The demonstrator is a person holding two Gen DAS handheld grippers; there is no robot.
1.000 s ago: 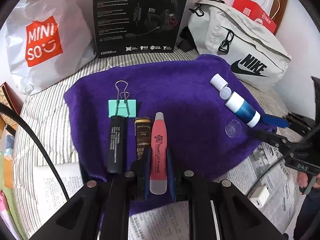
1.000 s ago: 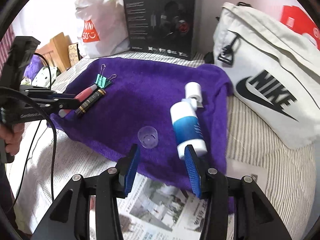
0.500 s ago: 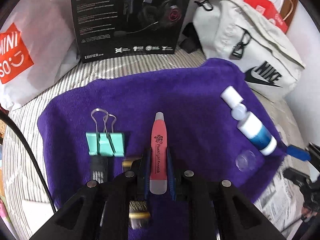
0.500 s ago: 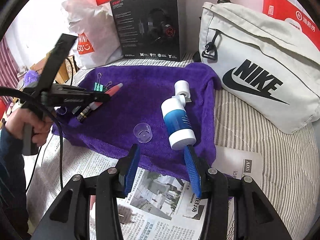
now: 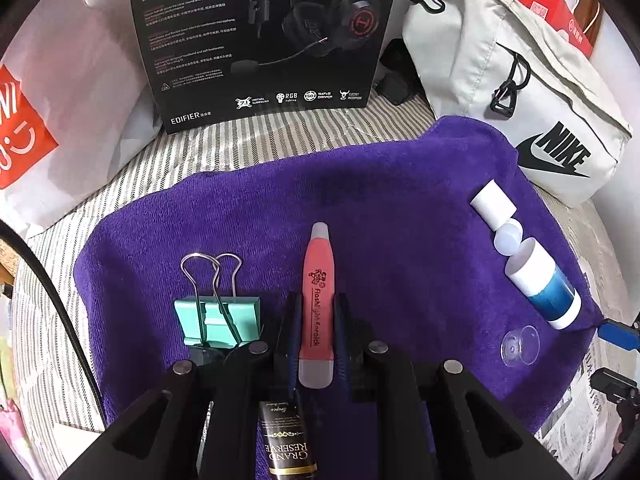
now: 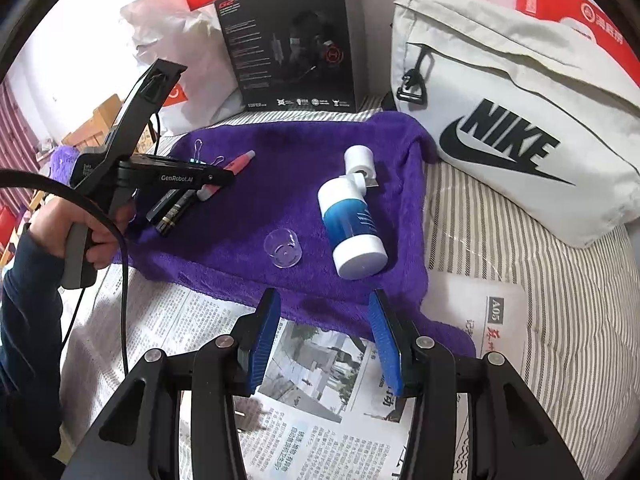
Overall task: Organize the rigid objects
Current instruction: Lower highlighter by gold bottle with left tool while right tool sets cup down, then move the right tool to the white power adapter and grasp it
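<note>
My left gripper (image 5: 317,312) is shut on a pink flashlight earpick pen (image 5: 318,280) and holds it above the purple towel (image 5: 380,208). Below it lie a teal binder clip (image 5: 218,322) and a black-gold tube (image 5: 286,440). A blue-white bottle (image 5: 540,284), a small white cap (image 5: 493,202) and a clear plastic cup (image 5: 519,346) lie at the towel's right. My right gripper (image 6: 324,344) is open and empty over newspaper, just short of the bottle (image 6: 354,224) and cup (image 6: 283,248). The left gripper (image 6: 208,178) with the pen (image 6: 236,168) shows at the left.
A black headset box (image 5: 264,40), a white Miniso bag (image 5: 48,92) and a white Nike bag (image 5: 520,92) stand behind the towel. Newspaper (image 6: 312,380) lies on the striped bedding (image 6: 540,320) in front. A red bag (image 6: 580,12) is at the far right.
My left gripper has lifted the pink pen and carried it forward, away from the tubes. My right gripper has drawn back from the bottle and cup.
</note>
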